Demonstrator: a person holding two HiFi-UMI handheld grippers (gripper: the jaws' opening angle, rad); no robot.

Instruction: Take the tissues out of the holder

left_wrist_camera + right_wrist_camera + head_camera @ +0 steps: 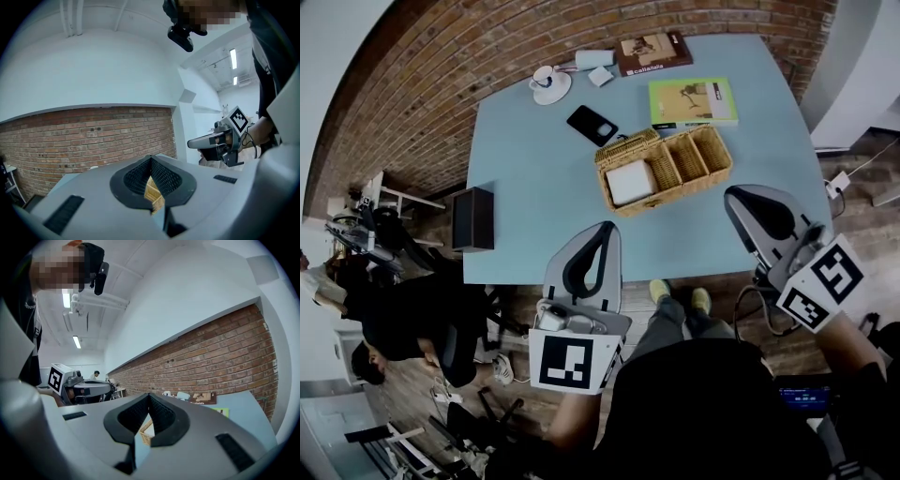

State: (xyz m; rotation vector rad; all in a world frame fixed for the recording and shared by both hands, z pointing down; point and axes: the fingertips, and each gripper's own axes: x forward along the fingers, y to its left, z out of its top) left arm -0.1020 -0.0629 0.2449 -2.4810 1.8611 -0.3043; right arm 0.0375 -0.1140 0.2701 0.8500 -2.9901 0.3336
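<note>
I have both tools low in the head view, short of the near edge of the pale blue table [534, 187], and neither has reached the work. The left gripper [605, 231] sits at lower centre with its jaws pressed together and nothing between them. In its own view the tips [151, 158] meet, and only a sliver of wicker shows through the gap below. The right gripper [732, 195], at the right of the frame, also has its jaws closed tip to tip on nothing. The same is clear in its own view [149, 394]. The task's thing is the flat white stack of tissues [630, 182]. It lies in the leftmost and largest compartment of the woven wicker holder [708, 169] at the middle of the table. The smaller compartments to its right look empty. I judge the tissues to be very light, soft and limp. They are likely to crumple, tear or come away one sheet at a time if I pinch only the top. The holder looks light too and may lift or slide with the pull. I would open one pair of jaws, go straight down at one edge of the stack and close across its full thickness. The other gripper could rest on the wicker rim to steady it. A black phone [592, 125] lies beyond the holder, out of the way.
</note>
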